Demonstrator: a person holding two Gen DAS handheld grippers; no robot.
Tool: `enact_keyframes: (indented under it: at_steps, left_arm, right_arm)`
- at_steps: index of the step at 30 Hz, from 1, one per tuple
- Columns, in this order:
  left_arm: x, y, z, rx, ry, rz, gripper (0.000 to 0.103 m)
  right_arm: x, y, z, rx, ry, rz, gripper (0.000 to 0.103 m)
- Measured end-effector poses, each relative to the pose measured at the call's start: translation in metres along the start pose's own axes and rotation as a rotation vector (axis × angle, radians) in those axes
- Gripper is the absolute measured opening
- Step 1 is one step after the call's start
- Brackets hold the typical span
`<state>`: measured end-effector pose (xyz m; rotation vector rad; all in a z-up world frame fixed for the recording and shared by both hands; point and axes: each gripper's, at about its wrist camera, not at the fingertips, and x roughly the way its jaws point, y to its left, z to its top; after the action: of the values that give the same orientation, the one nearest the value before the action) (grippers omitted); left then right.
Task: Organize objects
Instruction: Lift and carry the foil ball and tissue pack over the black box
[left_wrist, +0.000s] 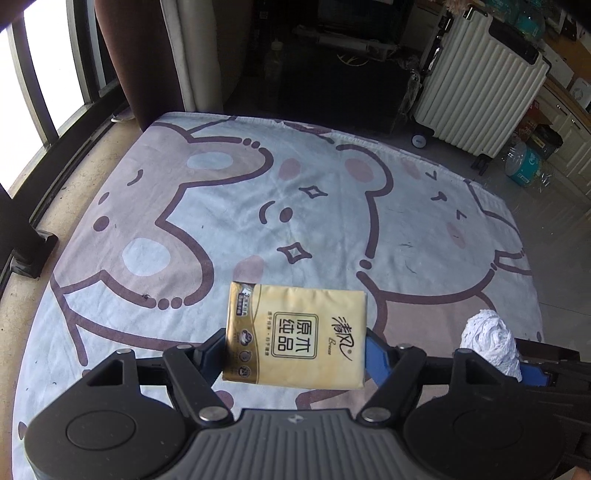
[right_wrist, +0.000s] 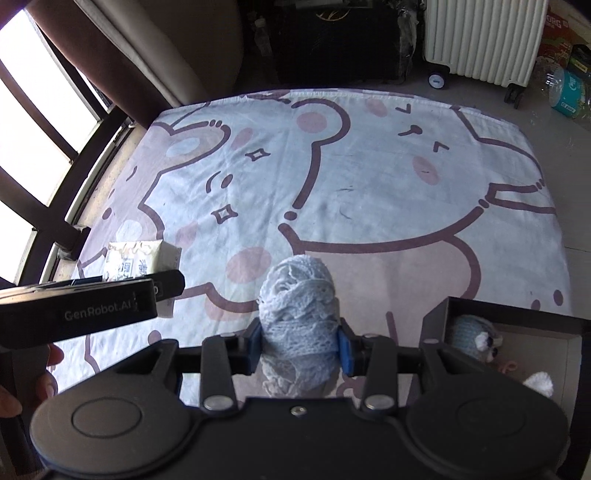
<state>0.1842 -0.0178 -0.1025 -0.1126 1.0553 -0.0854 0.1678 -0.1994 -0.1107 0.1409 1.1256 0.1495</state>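
Note:
My left gripper (left_wrist: 295, 347) is shut on a yellow tissue pack (left_wrist: 295, 332) and holds it above the cartoon blanket (left_wrist: 221, 206). My right gripper (right_wrist: 297, 343) is shut on a pale blue ball of lace yarn (right_wrist: 297, 295), also held above the blanket (right_wrist: 369, 177). The yarn ball (left_wrist: 491, 339) shows at the right in the left wrist view. The tissue pack (right_wrist: 136, 260) and the left gripper's body show at the left in the right wrist view.
A dark box (right_wrist: 517, 321) at my lower right holds a knitted toy (right_wrist: 476, 338) and something white. A white suitcase (left_wrist: 484, 85) and a bottle pack (left_wrist: 522, 166) stand on the floor beyond the blanket. Window bars (left_wrist: 40, 96) run along the left.

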Motion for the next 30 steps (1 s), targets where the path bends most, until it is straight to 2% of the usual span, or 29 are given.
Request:
enact_keyframes:
  at_steps: [7, 15, 30]
  left_arm:
    - [-0.031, -0.008, -0.006, -0.002, -0.035, -0.018, 0.074]
    - [-0.056, -0.025, -0.012, 0.041, -0.062, -0.02, 0.074]
    - [-0.076, -0.063, -0.023, 0.095, -0.104, -0.061, 0.074]
  right_arm:
    - [-0.038, -0.009, -0.005, 0.032, -0.07, -0.013, 0.041]
    - [-0.072, -0.021, -0.013, 0.06, -0.13, -0.044, 0.041]
    - [-0.109, -0.057, -0.033, 0.127, -0.195, -0.089, 0.041]
